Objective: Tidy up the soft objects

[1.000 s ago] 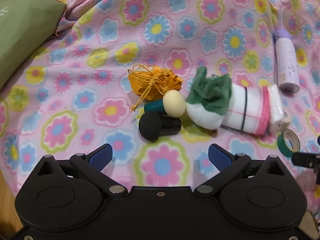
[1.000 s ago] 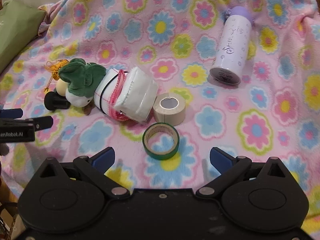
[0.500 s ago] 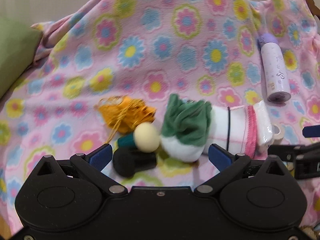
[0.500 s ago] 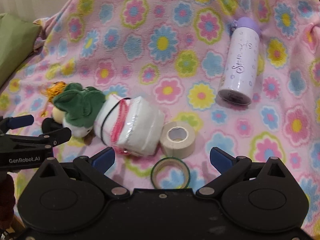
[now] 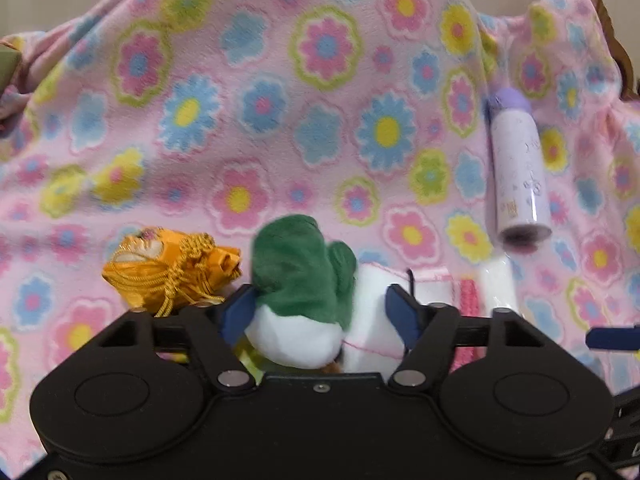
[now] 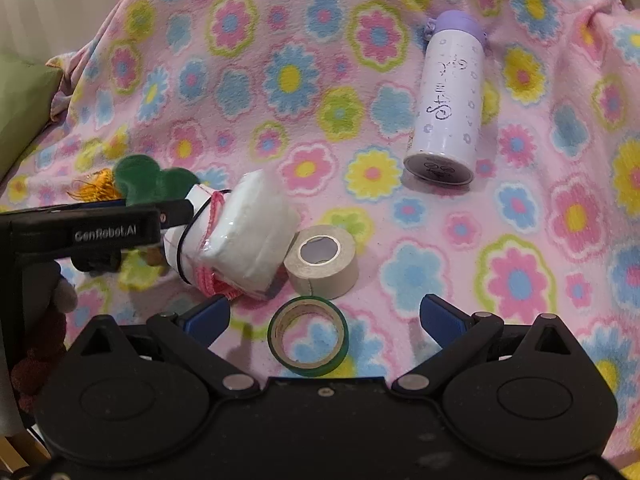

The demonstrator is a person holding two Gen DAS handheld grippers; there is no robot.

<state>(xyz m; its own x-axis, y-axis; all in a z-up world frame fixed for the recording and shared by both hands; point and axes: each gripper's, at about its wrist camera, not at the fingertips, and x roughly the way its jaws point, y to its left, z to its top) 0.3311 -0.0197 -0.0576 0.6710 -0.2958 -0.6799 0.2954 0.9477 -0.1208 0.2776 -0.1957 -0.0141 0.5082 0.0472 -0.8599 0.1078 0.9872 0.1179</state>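
Left wrist view: the left gripper (image 5: pixel 320 312) sits at the lower middle, its jaws having just been closing around a plush toy (image 5: pixel 304 292). The toy fills the gap between the two blue fingers (image 5: pixel 240 312), and the left pad presses its side; the right pad lies against the white cloth next to it, so the gripper is clenched on the toy. The toy has a floppy green top and a round white bottom, soft and fuzzy. At about 3 o'clock from it, touching, lies a white cloth bundle (image 5: pixel 432 292) with a pink trim and a thin black band. At 9 o'clock from the toy rests an orange pouch (image 5: pixel 168 272) with gold cords. A white bottle (image 5: pixel 518 176) with a lilac cap lies at 2 o'clock, well apart. All rest on a pink flowered blanket (image 5: pixel 280 100).

Right wrist view: the right gripper (image 6: pixel 324 320) is at the bottom, its jaws spread wide and grasping nothing. A green tape ring (image 6: pixel 308 336) lies flat on the blanket (image 6: pixel 480 220) between the fingers, touching neither. A beige tape roll (image 6: pixel 322 258) stands just beyond it at 12 o'clock. At 10 o'clock is the cloth bundle (image 6: pixel 240 236), and past it the plush toy (image 6: pixel 148 180) in the left gripper (image 6: pixel 160 212). The bottle (image 6: pixel 446 100) lies at 1 o'clock, far from the tapes. A green cushion (image 6: pixel 20 108) shows at the left edge.
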